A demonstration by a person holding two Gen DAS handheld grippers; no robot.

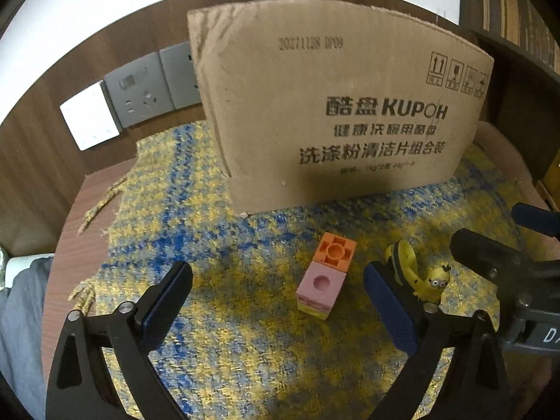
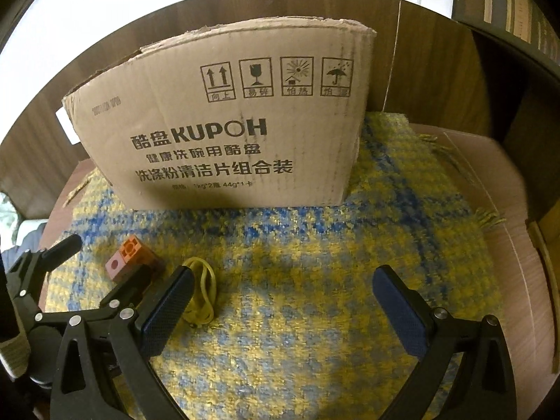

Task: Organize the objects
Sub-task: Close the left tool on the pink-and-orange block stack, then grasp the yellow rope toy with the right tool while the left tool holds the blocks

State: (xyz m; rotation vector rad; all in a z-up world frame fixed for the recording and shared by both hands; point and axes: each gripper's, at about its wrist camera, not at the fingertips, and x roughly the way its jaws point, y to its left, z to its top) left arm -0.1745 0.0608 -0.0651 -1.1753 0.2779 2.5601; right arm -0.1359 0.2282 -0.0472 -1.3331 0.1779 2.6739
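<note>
On wood table (image 2: 497, 189), checked cloth (image 2: 315, 245) under cardboard box (image 2: 231, 133).

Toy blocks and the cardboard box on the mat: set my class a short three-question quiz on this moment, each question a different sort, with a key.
1. True or false: the orange block touches the pink block.
2. Which lies nearest the yellow toy figure? A the cardboard box; B the left gripper; C the wall sockets.
3. Fill in: the right gripper has ___ between its jaws.

Key: 1 true. 2 B. 3 nothing; it stands open over the mat.
</note>
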